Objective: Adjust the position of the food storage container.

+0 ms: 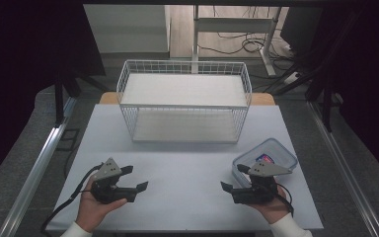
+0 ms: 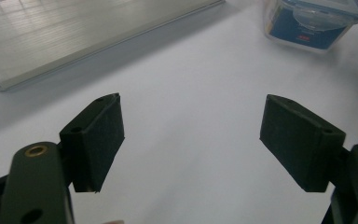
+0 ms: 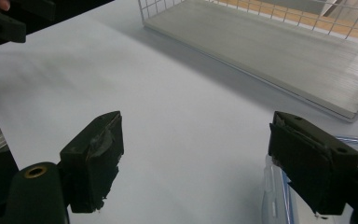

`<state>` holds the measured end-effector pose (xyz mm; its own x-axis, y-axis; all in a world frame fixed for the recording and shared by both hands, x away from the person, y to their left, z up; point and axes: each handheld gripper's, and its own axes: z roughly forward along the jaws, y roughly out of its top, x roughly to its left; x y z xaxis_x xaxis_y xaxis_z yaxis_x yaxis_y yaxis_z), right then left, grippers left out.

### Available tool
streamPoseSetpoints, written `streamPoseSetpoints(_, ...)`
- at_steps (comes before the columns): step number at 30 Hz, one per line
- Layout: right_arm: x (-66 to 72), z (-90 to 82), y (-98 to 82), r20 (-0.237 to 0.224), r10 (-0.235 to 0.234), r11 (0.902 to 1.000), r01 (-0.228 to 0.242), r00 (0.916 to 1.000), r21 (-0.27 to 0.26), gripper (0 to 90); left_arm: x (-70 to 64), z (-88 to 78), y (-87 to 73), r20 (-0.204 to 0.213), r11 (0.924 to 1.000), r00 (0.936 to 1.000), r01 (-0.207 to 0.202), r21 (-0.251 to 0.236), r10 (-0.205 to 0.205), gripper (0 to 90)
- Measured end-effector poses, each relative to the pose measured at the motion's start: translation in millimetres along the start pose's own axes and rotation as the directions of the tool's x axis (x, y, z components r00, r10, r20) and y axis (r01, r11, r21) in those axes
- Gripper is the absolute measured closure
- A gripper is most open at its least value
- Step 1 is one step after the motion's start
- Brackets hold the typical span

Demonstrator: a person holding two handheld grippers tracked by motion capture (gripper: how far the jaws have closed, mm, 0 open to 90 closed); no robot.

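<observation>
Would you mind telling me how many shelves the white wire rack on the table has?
2: the wire rack has an upper shelf at its top and a lower shelf resting just above the table.

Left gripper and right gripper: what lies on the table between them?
Nothing. In the high view the left gripper and right gripper, both open, point at each other across bare white table. The lidded container sits behind the right gripper.

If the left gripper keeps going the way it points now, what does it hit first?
Probably the lidded plastic container. The open left gripper looks across bare white table toward it, with the wire basket's base off to the side. The container sits off-centre, so it might pass just beside it.
</observation>
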<state>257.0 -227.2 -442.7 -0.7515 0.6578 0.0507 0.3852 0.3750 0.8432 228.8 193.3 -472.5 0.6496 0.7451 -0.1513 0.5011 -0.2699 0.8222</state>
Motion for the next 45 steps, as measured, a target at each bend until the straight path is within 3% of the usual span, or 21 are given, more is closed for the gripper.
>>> streamPoseSetpoints(6,-3.9,0.2,-3.2,0.0,-0.015,0.9998,0.015,0.9999,0.012,18.2,2.2,3.7,0.6,-0.012,0.9999,0.9998,0.016,0.001,-0.016,21.3)
streamPoseSetpoints(13,-2.9,-1.3,-3.5,0.026,-0.036,0.9991,0.036,0.999,0.024,19.1,-2.8,4.6,-2.5,-0.014,1.0,0.9999,-0.005,0.008,0.005,21.4)
streamPoseSetpoints(16,-0.2,-3.3,-0.6,0.039,-0.054,0.9983,0.053,0.9978,0.025,19.2,-4.1,-0.6,-4.0,-0.033,0.9998,0.9992,-0.021,0.004,0.022,21.5)
streamPoseSetpoints(20,0.5,-8.9,0.5,0.055,-0.045,0.9989,0.044,0.9975,0.015,20.3,-2.6,-1.9,-3.8,-0.031,0.9999,0.9994,-0.015,-0.005,0.015,21.8)
streamPoseSetpoints(25,-3.9,-11.6,3.8,0.068,-0.036,0.9992,0.035,0.997,0.02,23.5,-3.8,-1.4,-5.8,-0.03,0.9993,0.9989,-0.035,0.01,0.036,21.8)
streamPoseSetpoints(31,-20.7,-26.6,8.1,0.127,0.01,0.9988,-0.016,0.9919,0.047,30.9,-2.8,-3.2,-4.4,-0.015,0.9997,0.9996,-0.025,-0.002,0.025,21.8)
streamPoseSetpoints(36,-30.0,-41.9,6.1,0.136,0.048,0.9981,-0.053,0.9896,0.033,35.3,-3.2,-1.1,-4.6,-0.009,0.9997,0.9997,-0.023,0.008,0.023,21.8)
streamPoseSetpoints(38,-35.2,-52.6,-1.4,0.149,0.088,0.9955,-0.092,0.985,0.024,37.3,-3.3,-1.9,-4.5,-0.006,0.9997,0.9997,-0.022,0.01,0.022,21.7)
streamPoseSetpoints(45,-41.7,-70.9,-22.6,0.185,0.107,0.9907,-0.121,0.9769,0.062,42.3,-2.5,0.5,-4.2,0.001,0.9997,0.9999,-0.016,0.019,0.016,21.7)
